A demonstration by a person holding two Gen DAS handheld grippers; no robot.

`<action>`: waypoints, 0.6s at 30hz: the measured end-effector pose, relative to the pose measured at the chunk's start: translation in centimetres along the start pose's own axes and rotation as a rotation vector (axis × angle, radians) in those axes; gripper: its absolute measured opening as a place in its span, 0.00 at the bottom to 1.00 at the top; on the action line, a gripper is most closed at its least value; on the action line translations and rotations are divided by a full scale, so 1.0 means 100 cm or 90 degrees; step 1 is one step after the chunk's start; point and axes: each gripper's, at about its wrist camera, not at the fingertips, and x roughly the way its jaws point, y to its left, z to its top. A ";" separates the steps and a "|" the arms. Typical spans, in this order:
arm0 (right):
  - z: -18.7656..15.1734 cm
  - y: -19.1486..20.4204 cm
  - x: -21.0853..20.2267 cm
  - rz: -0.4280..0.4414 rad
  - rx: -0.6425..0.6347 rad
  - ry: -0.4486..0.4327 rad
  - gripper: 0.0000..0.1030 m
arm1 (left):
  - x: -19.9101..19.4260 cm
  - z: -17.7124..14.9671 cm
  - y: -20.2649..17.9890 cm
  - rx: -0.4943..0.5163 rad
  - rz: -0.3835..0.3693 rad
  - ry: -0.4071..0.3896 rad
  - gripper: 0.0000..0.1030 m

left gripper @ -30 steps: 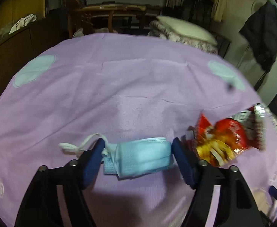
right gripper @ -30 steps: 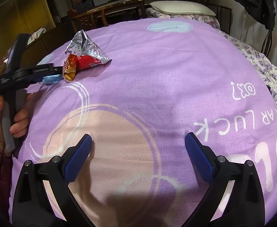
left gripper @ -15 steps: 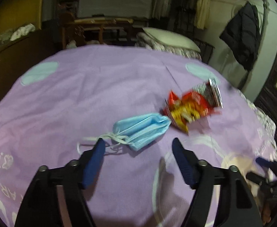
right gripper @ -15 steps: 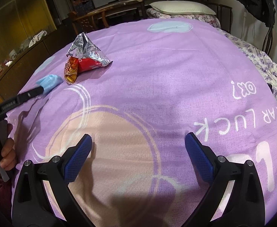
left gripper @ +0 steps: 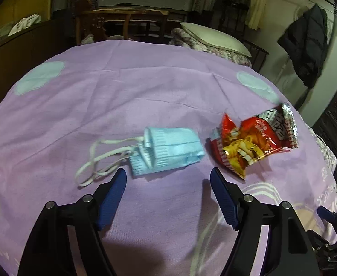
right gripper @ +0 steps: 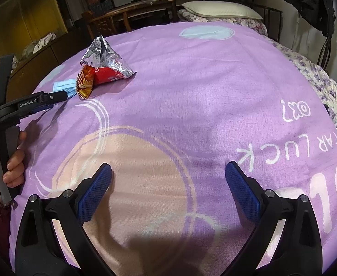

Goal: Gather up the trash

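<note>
Hovering two spread grippers over a purple bedspread (left gripper: 127, 96).
We are holding the left gripper (left gripper: 168, 179) with jaws apart and empty, just short of a folded blue face mask (left gripper: 168, 151); a red snack wrapper (left gripper: 253, 142) is lying just beside it. Our right gripper (right gripper: 168, 179) is gaping over bare cloth.

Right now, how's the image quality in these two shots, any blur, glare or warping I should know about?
Left wrist view: sharp in the middle, face mask and snack wrapper clear; fisheye bends the purple bedspread into a dome; room behind is dim. Right wrist view: also sharp, foil of the wrapper glints, dark shadow along the bottom, corners vignetted black.
</note>
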 end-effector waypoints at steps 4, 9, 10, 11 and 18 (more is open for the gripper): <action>0.013 0.007 0.004 0.057 0.041 -0.014 0.93 | -0.001 -0.002 0.012 -0.045 0.019 0.009 0.76; 0.047 0.040 0.033 0.173 0.090 -0.015 0.93 | -0.013 -0.005 0.030 -0.098 0.038 -0.011 0.79; 0.054 0.048 0.042 0.184 0.093 -0.017 0.93 | -0.015 -0.005 0.033 -0.106 0.040 -0.013 0.79; 0.059 0.055 0.048 0.190 0.095 -0.019 0.93 | -0.015 -0.004 0.036 -0.116 0.041 -0.014 0.79; 0.092 0.069 0.094 0.202 0.176 -0.038 0.61 | -0.014 -0.001 0.041 -0.139 0.026 -0.015 0.79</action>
